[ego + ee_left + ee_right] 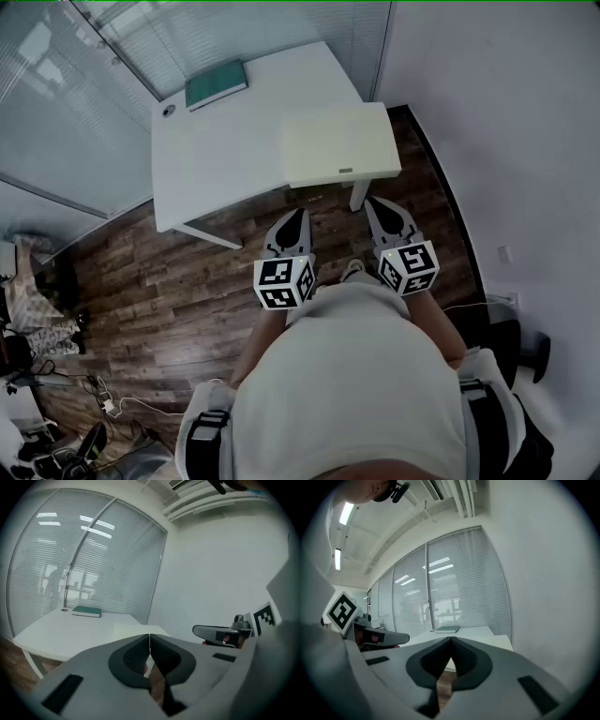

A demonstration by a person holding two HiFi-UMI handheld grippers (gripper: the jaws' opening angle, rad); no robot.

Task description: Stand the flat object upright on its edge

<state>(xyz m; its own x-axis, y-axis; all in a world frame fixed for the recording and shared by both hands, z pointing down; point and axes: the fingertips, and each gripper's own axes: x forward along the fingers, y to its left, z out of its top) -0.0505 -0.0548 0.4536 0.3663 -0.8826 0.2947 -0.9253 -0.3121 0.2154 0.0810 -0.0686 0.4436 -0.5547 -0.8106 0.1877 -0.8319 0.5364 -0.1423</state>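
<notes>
A green book (216, 84) lies flat at the far left corner of the white table (216, 169). It also shows as a thin green slab in the left gripper view (87, 612) and the right gripper view (446, 629). A pale cream flat board (339, 142) lies on the table's near right part. My left gripper (297, 215) and right gripper (376, 202) hang side by side in front of my body, short of the table's near edge. Both are shut with nothing between the jaws (149, 638) (451, 642). Each gripper view shows the other gripper beside it.
A glass wall with blinds (84, 66) runs behind and left of the table, and a white wall (506, 112) stands at the right. Dark wood floor (150, 291) lies below me. Cables and clutter (56, 412) sit on the floor at the lower left. A small round grommet (169, 110) marks the tabletop.
</notes>
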